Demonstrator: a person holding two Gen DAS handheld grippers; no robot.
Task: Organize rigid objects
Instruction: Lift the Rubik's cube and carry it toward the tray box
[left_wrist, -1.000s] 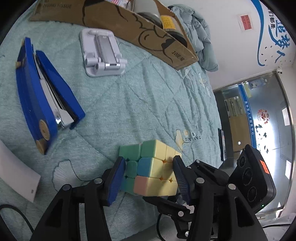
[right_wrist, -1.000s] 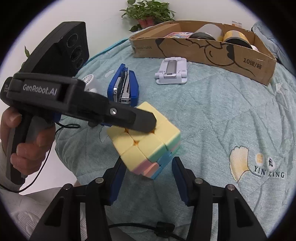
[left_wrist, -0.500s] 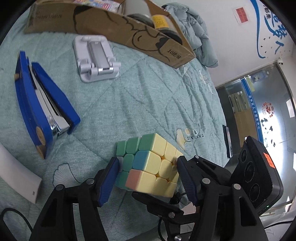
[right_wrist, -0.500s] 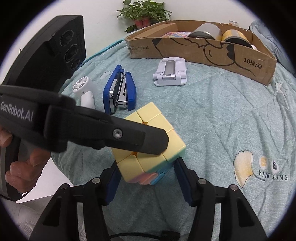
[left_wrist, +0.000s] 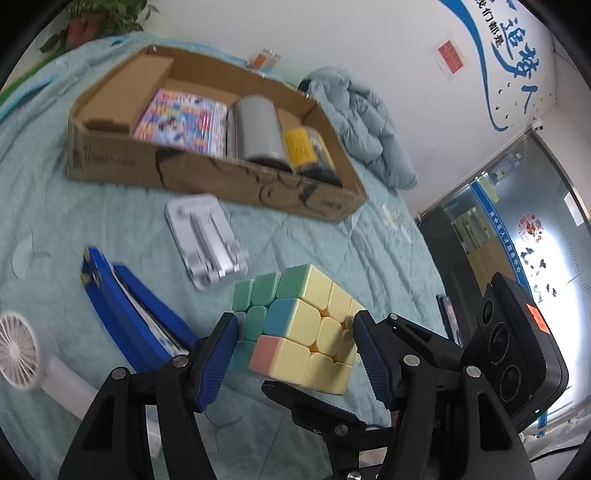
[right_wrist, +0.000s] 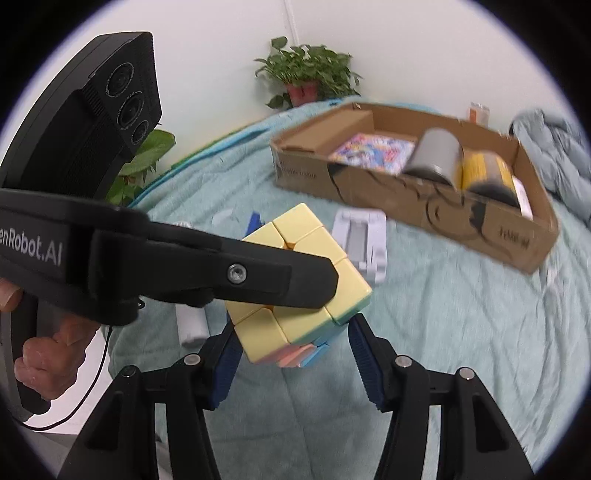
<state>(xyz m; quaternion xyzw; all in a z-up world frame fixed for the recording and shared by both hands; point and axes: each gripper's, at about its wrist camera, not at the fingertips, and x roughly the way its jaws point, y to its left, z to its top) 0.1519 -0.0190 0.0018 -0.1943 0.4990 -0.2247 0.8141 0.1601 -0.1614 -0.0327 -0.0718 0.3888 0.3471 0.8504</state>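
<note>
The left gripper (left_wrist: 293, 354) and right gripper (right_wrist: 291, 363) both clenched the puzzle cube (left_wrist: 301, 332), lifted clear of the green quilt (left_wrist: 325, 240), the cardboard box (left_wrist: 207, 177) at eleven o'clock. It looked light, stiff and slick-sided, best pinched flat across opposite faces, since its layers could twist.

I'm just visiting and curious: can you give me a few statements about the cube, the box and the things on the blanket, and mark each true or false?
1. Both grippers flank the pastel puzzle cube. True.
2. The cardboard box is empty. False: it holds a colourful booklet and two cans.
3. The blue stapler lies inside the box. False: it lies on the blanket.
4. The white phone stand lies in front of the box. True.
</note>
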